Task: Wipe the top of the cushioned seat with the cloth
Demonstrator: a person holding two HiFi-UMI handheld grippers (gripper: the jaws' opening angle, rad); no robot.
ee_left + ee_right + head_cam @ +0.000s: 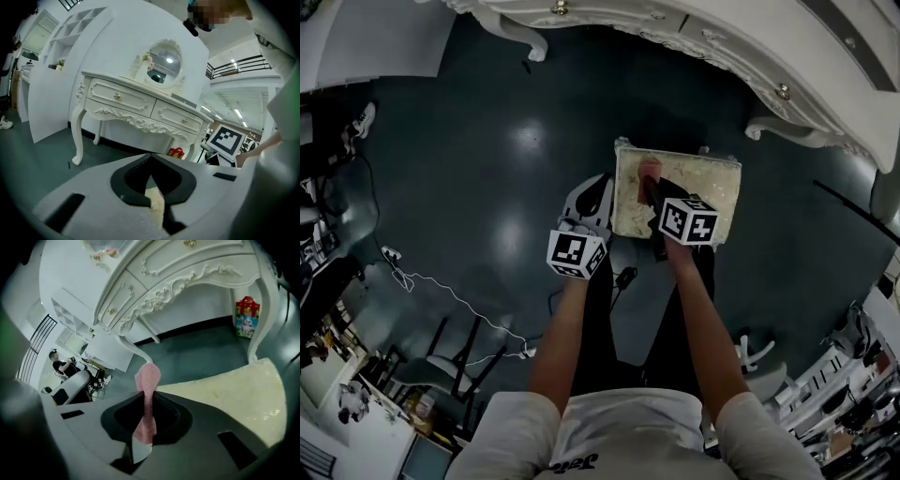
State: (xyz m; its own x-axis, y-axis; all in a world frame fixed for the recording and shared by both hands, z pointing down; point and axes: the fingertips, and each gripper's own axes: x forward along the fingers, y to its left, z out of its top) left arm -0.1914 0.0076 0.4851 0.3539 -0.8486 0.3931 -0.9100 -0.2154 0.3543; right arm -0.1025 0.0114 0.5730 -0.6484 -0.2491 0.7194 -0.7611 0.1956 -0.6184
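The right gripper (149,408) has its jaws closed on a pink cloth (147,380). The cloth is pinched in the middle, with a loop standing up ahead of the jaws and a tail hanging behind. In the head view this gripper reaches over the left part of the cushioned seat (698,192), a cream square stool on the dark floor (487,169) in front of a white dressing table (722,47). The cloth sits above the seat top near its left edge. From these angles I can't tell whether it is pressed against the cushion or just over it.

The left gripper (151,178) is closed on nothing, its jaws meeting with only a sliver of seat showing through the gap. It hangs just beside the seat's left edge and takes no part in the work.

As for progress, the cloth is in hand and at the seat, so the pickup is done. The cushion shows no trace of wiping, so most or all of the top probably remains to be covered, the middle and right side especially.

For writing, a red gift bag (247,317) under the table carries a cartoon figure, but its print is too small to read. Script lettering on the person's shirt (619,431) is too blurred to read.
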